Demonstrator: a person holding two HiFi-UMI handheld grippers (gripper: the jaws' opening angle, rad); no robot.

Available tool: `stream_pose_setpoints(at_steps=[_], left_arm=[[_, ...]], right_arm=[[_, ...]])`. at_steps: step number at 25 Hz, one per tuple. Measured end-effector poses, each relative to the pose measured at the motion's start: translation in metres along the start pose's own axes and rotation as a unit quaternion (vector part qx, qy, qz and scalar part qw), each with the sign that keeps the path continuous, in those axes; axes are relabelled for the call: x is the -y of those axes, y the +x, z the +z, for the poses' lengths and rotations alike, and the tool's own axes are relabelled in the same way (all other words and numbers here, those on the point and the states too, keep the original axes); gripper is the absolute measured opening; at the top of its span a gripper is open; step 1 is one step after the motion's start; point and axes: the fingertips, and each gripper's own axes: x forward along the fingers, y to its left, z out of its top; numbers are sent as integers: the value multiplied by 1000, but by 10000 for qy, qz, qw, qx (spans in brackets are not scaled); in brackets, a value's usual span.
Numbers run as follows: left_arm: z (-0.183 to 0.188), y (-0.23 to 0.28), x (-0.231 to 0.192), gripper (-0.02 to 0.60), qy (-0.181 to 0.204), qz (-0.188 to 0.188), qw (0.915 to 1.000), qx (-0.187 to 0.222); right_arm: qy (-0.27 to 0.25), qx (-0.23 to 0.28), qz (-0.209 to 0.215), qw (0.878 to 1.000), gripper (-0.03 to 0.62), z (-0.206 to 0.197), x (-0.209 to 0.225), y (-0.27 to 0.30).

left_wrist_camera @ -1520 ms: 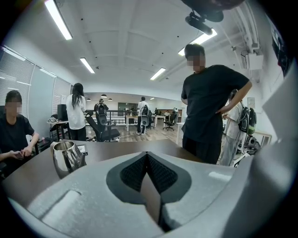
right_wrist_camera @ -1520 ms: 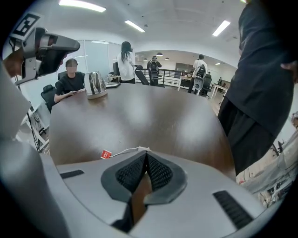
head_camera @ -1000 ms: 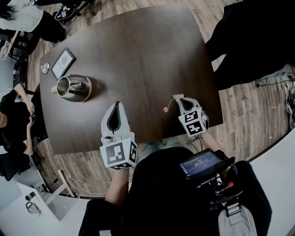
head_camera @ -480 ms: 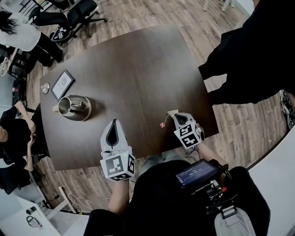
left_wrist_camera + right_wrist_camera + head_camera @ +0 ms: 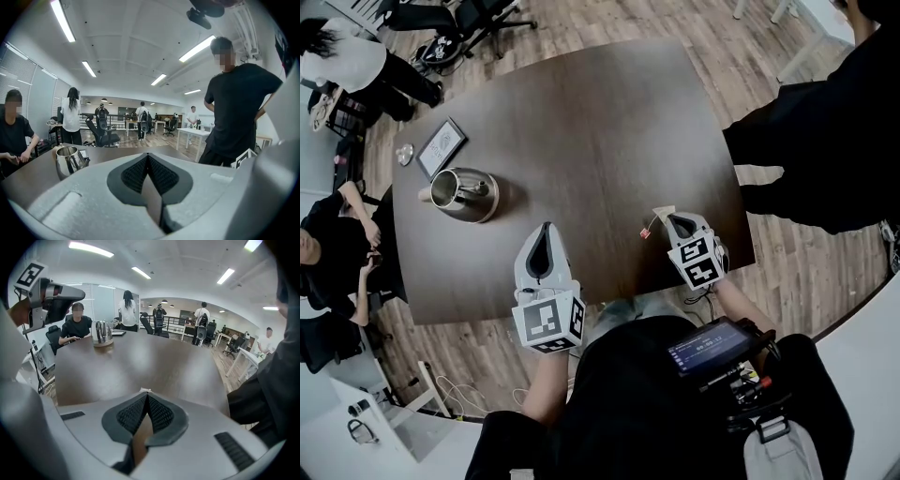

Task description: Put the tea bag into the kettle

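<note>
A steel kettle (image 5: 461, 192) with its top open stands on the left of the dark table (image 5: 591, 112); it also shows in the left gripper view (image 5: 68, 159) and far off in the right gripper view (image 5: 102, 333). Near the table's front right edge my right gripper (image 5: 669, 217) is shut on the tea bag (image 5: 662, 211), whose string ends in a small red tag (image 5: 645, 232). Only a white tip of the tea bag (image 5: 145, 390) peeks past the closed jaws (image 5: 146, 393). My left gripper (image 5: 546, 228) sits at the front edge, shut and empty (image 5: 148, 155), well right of the kettle.
A framed card (image 5: 442, 146) and a small glass item (image 5: 405, 154) lie behind the kettle at the table's left end. A person in black (image 5: 825, 141) stands close to the table's right side. Seated people and office chairs are off to the left.
The head view has swung a little. Both grippers stay near the front edge, and the right one keeps its hold on the tea bag.
</note>
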Motion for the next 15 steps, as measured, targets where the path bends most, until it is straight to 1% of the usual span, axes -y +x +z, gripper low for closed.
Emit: stream_pose_setpoints(at_steps=[5, 15], left_arm=[[0, -10, -3, 3, -20, 80, 9999, 68], [10, -24, -7, 3, -70, 140, 9996, 218]], right_arm=[[-96, 100, 28, 9999, 6, 9, -4, -9], [-183, 497, 223, 9984, 6, 45, -19, -31]])
